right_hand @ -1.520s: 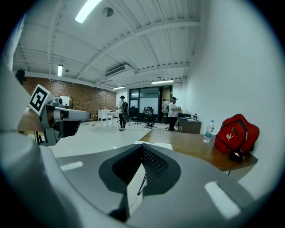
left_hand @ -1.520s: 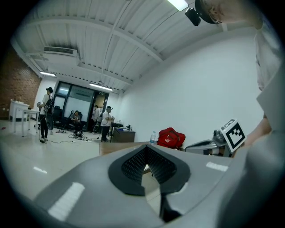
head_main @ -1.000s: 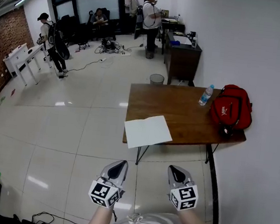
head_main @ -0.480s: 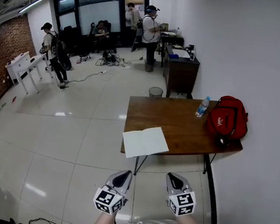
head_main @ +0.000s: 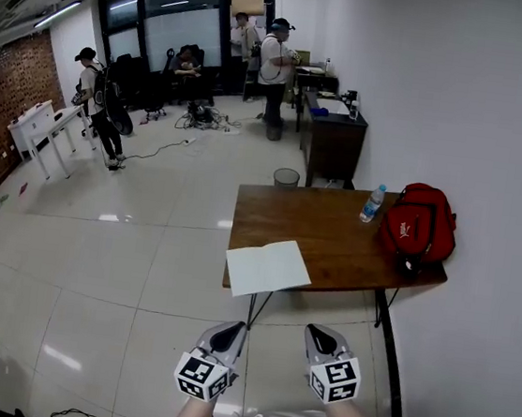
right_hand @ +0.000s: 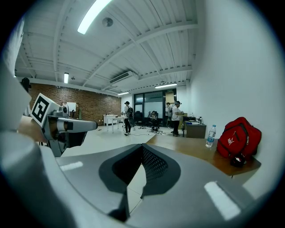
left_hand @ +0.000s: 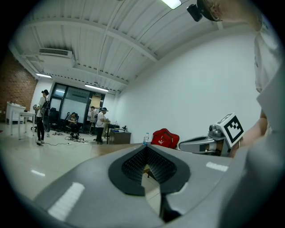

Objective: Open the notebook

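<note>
A closed white notebook [head_main: 268, 267] lies on the near left corner of the brown wooden table [head_main: 334, 226], overhanging its edge a little. Both grippers are held low, well short of the table and side by side over the floor. My left gripper [head_main: 230, 327] is shut with nothing in it, and so is my right gripper [head_main: 314, 332]. In the left gripper view the jaws [left_hand: 145, 149] meet at their tips, with the right gripper [left_hand: 209, 142] beside them. In the right gripper view the tips [right_hand: 141, 147] also touch, and the left gripper [right_hand: 67, 127] shows at the left.
A red backpack [head_main: 417, 226] and a water bottle [head_main: 369, 204] sit at the table's right, against the white wall. Beyond it are a waste bin [head_main: 286, 177] and a dark desk [head_main: 332, 131]. Several people [head_main: 277, 59] stand far back on the tiled floor.
The head view has drifted, so the table sits slightly higher and further left. The left gripper has shifted a little right. Both grippers stay shut and the notebook has not moved.
</note>
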Demonstrator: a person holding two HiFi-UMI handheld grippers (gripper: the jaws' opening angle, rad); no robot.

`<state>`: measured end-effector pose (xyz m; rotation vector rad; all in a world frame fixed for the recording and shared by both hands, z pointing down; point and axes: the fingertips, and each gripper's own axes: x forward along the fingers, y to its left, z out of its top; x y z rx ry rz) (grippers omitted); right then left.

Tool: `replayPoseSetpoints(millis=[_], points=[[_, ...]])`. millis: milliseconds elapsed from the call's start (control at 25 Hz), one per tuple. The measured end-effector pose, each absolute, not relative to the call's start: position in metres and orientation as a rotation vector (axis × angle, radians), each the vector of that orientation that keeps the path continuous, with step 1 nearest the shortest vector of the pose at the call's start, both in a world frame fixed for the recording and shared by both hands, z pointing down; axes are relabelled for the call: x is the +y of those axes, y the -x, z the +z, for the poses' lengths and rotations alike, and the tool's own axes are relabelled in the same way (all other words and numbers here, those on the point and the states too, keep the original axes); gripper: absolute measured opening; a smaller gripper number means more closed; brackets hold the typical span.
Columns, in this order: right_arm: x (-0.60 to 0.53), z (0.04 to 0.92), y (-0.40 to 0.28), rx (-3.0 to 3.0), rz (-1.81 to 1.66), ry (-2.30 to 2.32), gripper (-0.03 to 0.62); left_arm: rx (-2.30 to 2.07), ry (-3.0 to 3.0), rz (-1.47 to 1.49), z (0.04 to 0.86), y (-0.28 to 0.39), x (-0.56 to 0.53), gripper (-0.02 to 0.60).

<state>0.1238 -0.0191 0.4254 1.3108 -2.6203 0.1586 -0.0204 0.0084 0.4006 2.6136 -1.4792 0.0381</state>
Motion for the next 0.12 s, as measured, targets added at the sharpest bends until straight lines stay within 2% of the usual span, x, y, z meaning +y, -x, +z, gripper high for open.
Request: replayPoseSetpoints(millis=[120], points=[[-0.0178,0.4244,-0.1205,-2.624,0.153,-1.305,0.005,-1.478,-2.618,0.038,0.3997,0.0214,0.0094,0.005]])
